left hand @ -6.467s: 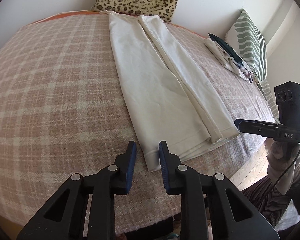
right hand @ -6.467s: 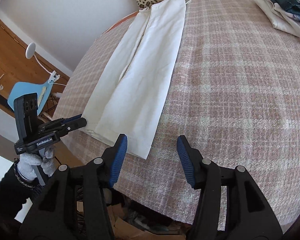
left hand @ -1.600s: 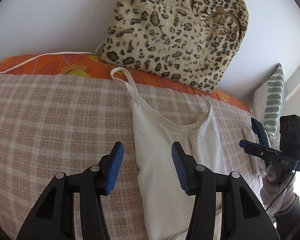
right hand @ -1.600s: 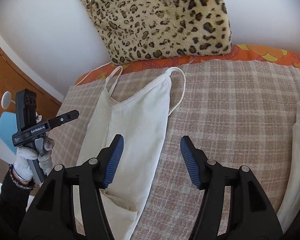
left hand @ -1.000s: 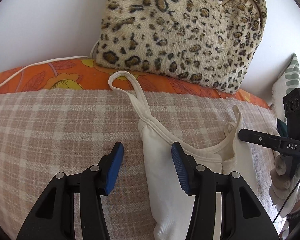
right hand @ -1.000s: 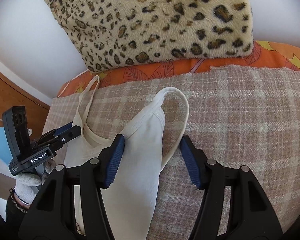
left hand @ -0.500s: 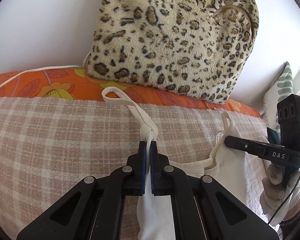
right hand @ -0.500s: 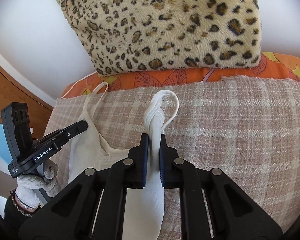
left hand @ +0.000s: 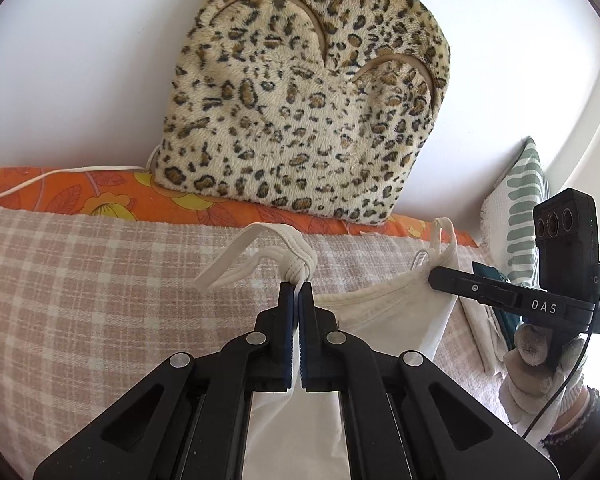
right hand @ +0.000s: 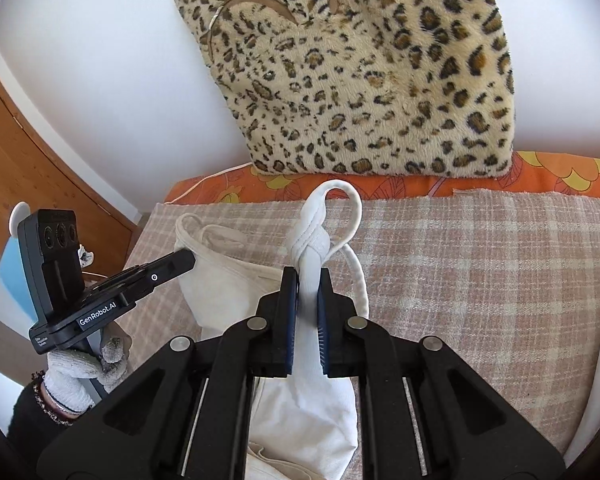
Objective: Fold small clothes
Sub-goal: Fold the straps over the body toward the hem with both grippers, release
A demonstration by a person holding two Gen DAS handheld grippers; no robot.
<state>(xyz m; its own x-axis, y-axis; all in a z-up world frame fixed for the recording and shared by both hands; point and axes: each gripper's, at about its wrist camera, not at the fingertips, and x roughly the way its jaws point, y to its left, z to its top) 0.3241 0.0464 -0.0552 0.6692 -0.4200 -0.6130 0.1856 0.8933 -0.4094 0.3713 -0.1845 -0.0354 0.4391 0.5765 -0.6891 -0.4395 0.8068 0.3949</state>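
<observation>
A cream strappy top (left hand: 384,316) (right hand: 228,280) lies folded lengthwise on the pink plaid bedcover (left hand: 80,280) (right hand: 480,264). My left gripper (left hand: 299,290) is shut on the bunched shoulder corner of the top, and its strap (left hand: 236,264) loops off to the left. My right gripper (right hand: 307,276) is shut on the other shoulder corner, whose strap (right hand: 350,216) curls above and to the right. Both corners are lifted off the cover and the neckline sags between them. Each gripper shows in the other's view, the right gripper (left hand: 452,276) and the left gripper (right hand: 180,260).
A leopard-print cushion (left hand: 300,112) (right hand: 372,80) leans on the white wall just behind the top, on an orange flowered sheet (left hand: 100,196). A green striped pillow (left hand: 524,208) and folded clothes (left hand: 496,320) lie to the right. A wooden door (right hand: 16,148) stands at left.
Both grippers shut on the top's shoulder corners about half a second ago. They have since risen, lifting the corners and straps off the bedcover.
</observation>
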